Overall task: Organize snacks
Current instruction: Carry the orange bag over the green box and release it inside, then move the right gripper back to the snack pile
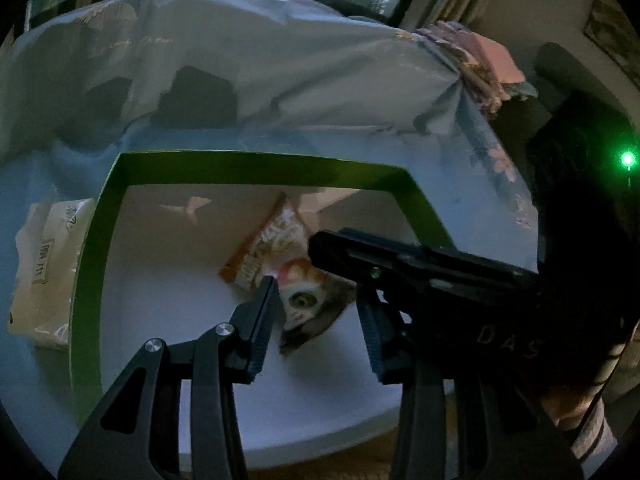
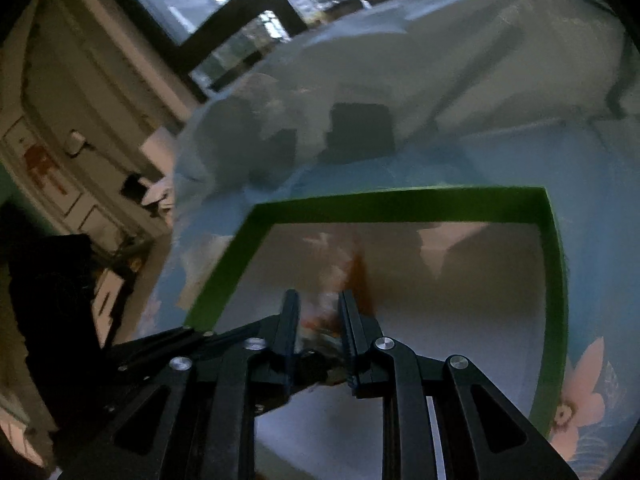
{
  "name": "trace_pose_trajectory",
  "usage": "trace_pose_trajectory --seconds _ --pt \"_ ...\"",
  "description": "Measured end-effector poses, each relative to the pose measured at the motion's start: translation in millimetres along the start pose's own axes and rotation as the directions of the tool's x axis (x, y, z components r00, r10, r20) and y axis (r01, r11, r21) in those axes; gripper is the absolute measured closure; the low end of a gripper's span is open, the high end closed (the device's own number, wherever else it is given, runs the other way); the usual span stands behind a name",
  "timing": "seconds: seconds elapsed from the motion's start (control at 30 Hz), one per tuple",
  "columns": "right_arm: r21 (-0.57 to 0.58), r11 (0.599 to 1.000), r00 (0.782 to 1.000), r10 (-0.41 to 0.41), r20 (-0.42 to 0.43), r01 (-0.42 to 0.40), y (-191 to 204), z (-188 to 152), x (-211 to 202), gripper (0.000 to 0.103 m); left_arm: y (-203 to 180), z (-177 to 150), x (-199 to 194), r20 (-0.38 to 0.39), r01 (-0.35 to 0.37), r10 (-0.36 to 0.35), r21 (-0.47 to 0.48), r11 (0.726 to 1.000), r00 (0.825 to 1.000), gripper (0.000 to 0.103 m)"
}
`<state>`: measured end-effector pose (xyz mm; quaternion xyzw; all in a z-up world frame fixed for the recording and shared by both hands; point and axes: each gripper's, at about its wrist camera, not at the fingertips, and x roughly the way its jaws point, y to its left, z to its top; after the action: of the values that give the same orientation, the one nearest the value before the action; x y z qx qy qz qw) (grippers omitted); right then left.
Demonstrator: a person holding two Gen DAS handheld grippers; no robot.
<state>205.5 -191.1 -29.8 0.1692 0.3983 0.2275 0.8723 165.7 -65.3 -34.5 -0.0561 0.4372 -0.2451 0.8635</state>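
Note:
A green-rimmed box [image 1: 256, 168] [image 2: 400, 204] with a white inside lies on a bed. An orange snack packet [image 1: 264, 248] [image 2: 362, 280] rests in it near the far wall. A second packet [image 1: 308, 304] [image 2: 320, 320], printed with a cat-like face, hangs above the box floor. My left gripper [image 1: 316, 292] grips it across its lower part. My right gripper [image 2: 319, 296] is shut on its upper end and reaches in from the right in the left wrist view [image 1: 320, 248]. The right wrist view is blurred, so the packet's print is unreadable there.
A cream packet [image 1: 44, 264] lies on the light blue flowered sheet [image 1: 492, 168] just left of the box. Rumpled bedding [image 1: 240, 48] with dark shapes [image 2: 360, 132] rises behind it. Cabinets [image 2: 72, 128] stand beyond the bed's left side, and a striped sleeve [image 1: 592, 436] shows at the lower right.

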Motion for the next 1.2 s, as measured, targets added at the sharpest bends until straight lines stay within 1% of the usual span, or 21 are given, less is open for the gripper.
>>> trace_pose_trajectory --seconds 0.03,0.07,0.1,0.13,0.17,0.2,0.27,0.33,0.37,0.4,0.47,0.57,0.67,0.73,0.87,1.03,1.2 --pt "0.012 1.000 1.000 -0.010 0.000 0.010 -3.1 0.5 2.0 0.079 1.3 1.1 2.6 -0.006 -0.011 0.011 -0.004 1.000 1.000 0.061" --pt "0.026 0.999 1.000 -0.023 0.001 0.023 -6.2 0.7 2.7 0.071 2.6 1.0 3.9 -0.014 -0.021 0.021 -0.006 1.000 1.000 0.059" --pt "0.041 0.999 0.999 -0.033 0.006 0.032 -9.2 0.9 1.6 0.065 3.8 0.7 5.5 -0.021 -0.034 0.034 -0.009 0.999 0.999 0.054" --pt "0.052 0.998 0.999 -0.034 0.012 0.033 -11.6 1.1 0.2 0.055 4.4 0.0 5.1 -0.025 -0.048 0.047 -0.009 0.999 0.999 0.050" --pt "0.065 0.997 0.999 -0.032 0.025 0.030 -13.6 1.5 -3.0 0.049 4.8 -0.6 3.6 -0.021 -0.057 0.057 -0.006 0.998 0.998 0.044" --pt "0.071 0.997 0.999 -0.032 0.038 0.030 -16.1 1.4 -6.6 0.047 5.3 -0.5 2.6 -0.017 -0.066 0.066 -0.005 0.998 0.998 0.040" --pt "0.079 0.996 0.997 -0.048 0.059 0.043 -18.8 2.6 -14.6 0.046 7.5 -1.5 -1.3 -0.011 -0.082 0.082 -0.005 0.997 0.997 0.039" --pt "0.085 0.996 0.996 -0.047 0.076 0.040 -20.5 2.7 -24.1 0.046 9.8 -1.8 -6.8 -0.005 -0.091 0.091 -0.012 0.996 0.996 0.035" --pt "0.088 0.995 0.995 -0.047 0.084 0.040 -21.9 2.7 -28.8 0.045 10.5 -2.3 -12.1 0.005 -0.102 0.102 -0.016 0.995 0.995 0.027" --pt "0.089 0.995 0.995 -0.048 0.091 0.040 -23.0 2.2 -32.3 0.045 11.0 -2.7 -14.0 0.013 -0.109 0.109 -0.017 0.994 0.994 0.022" --pt "0.096 0.995 0.993 -0.051 0.110 0.040 -23.9 0.9 -44.0 0.042 11.1 -4.3 -22.8 0.027 -0.115 0.116 -0.017 0.993 0.993 0.021" --pt "0.097 0.994 0.991 -0.054 0.126 0.042 -23.2 -3.1 -56.3 0.040 12.3 -8.1 -36.9 0.035 -0.147 0.147 -0.027 0.989 0.988 0.018" --pt "0.093 0.995 0.990 -0.059 0.130 0.047 -23.1 -10.1 -68.5 0.040 10.5 -13.3 -45.3 0.041 -0.155 0.157 -0.037 0.987 0.987 0.018" --pt "0.095 0.995 0.990 -0.055 0.131 0.042 -23.4 -15.9 -76.4 0.039 11.5 -21.6 -53.3 0.037 -0.150 0.152 -0.050 0.987 0.988 0.017" --pt "0.104 0.994 0.991 -0.045 0.126 0.032 -23.9 -31.3 -92.5 0.039 5.3 -38.7 -66.9 0.046 -0.164 0.166 -0.048 0.985 0.985 0.004" --pt "0.087 0.995 0.990 -0.056 0.127 0.046 -19.1 -50.9 -112.8 0.039 -3.2 -61.0 -87.5 0.071 -0.184 0.186 -0.043 0.982 0.980 0.003" --pt "0.070 0.997 0.993 -0.041 0.113 0.034 -15.3 -74.8 -127.1 0.039 -19.0 -86.9 -103.4 0.098 -0.216 0.217 -0.023 0.976 0.971 0.000"
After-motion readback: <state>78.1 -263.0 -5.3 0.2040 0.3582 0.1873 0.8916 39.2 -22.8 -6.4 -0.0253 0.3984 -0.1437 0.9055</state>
